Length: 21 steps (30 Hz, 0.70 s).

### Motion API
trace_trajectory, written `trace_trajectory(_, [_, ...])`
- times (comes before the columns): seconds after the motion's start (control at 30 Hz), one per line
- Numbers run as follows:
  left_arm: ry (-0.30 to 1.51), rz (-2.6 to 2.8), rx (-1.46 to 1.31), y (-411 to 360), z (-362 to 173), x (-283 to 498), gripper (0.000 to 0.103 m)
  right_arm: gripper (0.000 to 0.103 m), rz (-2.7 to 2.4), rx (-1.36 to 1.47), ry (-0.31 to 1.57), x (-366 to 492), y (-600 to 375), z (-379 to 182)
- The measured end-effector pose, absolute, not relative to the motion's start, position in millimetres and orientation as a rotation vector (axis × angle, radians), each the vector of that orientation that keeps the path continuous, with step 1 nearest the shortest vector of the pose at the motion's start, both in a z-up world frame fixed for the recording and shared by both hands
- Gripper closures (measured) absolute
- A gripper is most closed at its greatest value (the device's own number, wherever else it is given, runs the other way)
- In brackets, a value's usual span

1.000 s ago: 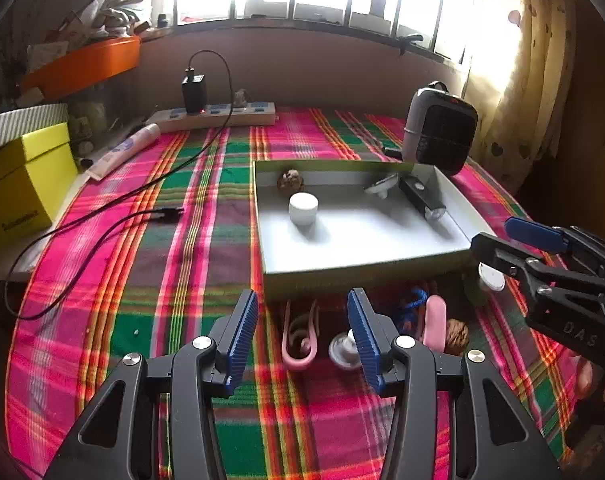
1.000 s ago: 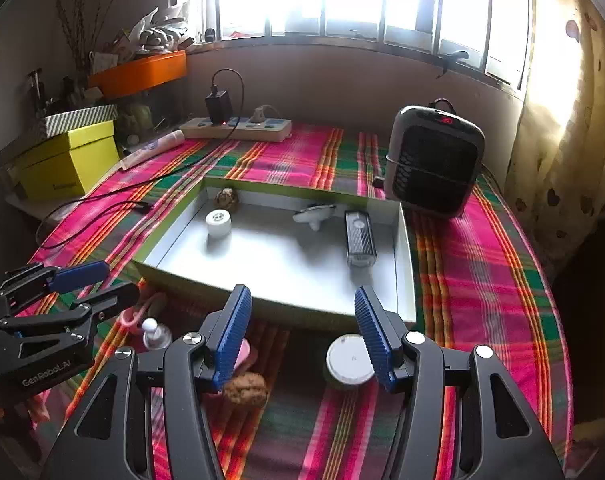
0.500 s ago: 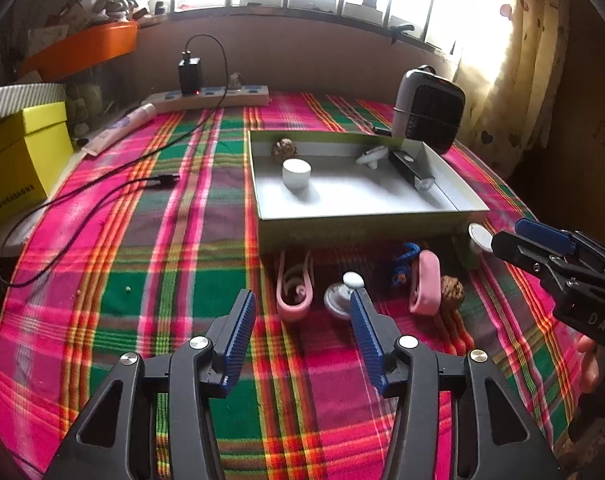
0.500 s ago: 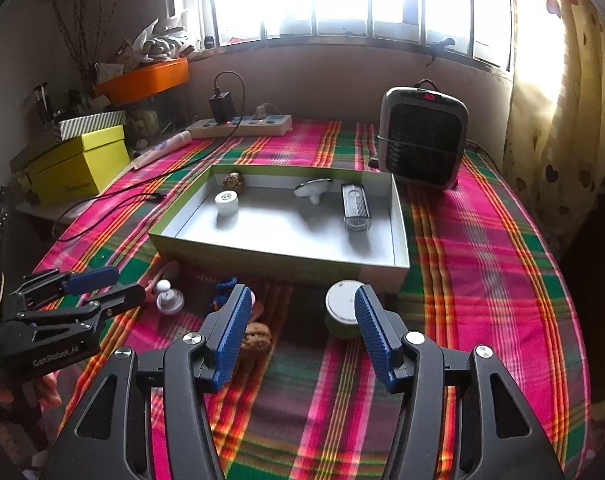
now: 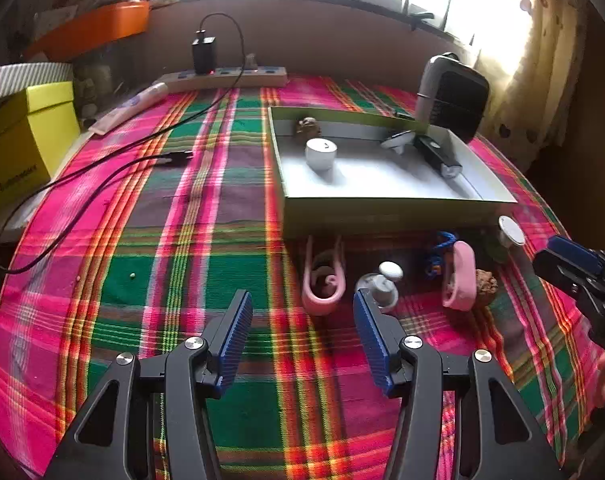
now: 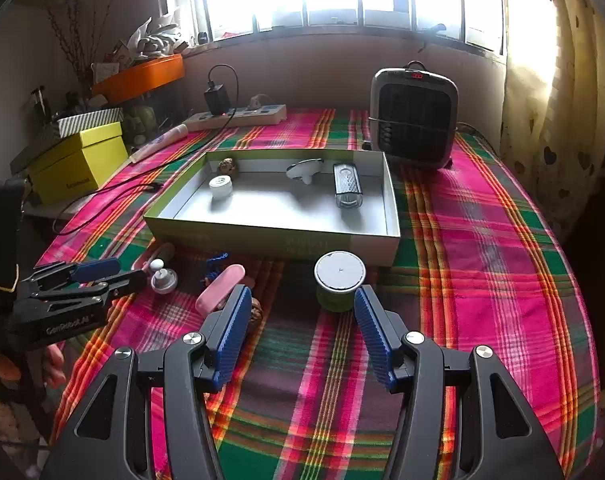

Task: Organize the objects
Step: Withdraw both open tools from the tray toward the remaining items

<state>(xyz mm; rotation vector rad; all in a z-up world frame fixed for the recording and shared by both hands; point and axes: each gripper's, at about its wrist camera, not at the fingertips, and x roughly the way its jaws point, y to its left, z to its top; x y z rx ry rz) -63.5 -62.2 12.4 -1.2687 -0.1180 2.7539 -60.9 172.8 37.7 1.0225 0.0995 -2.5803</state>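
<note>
One open box (image 6: 390,208) sits on the plaid cloth (image 6: 482,264) and holds four things: a white cap (image 6: 221,186), a nut (image 6: 226,165), a white knob (image 6: 304,170) and a black grater (image 6: 346,184). Six more things lie in a row near the box's near wall. The green jar (image 6: 338,280) is at the right end and the pink clip (image 5: 323,280) at the left. The left gripper (image 5: 300,332) has just been opening; its jaws are wide with nothing in them. The right gripper (image 6: 300,330) is wide and empty too.
</note>
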Motion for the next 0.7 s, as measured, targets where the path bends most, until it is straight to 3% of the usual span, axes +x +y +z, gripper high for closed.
trace_trajectory(0.7, [-0.057,2.755,-1.294,-57,7,-91,0.053,0.048,-2.509,1.081,0.116,-62,161,25])
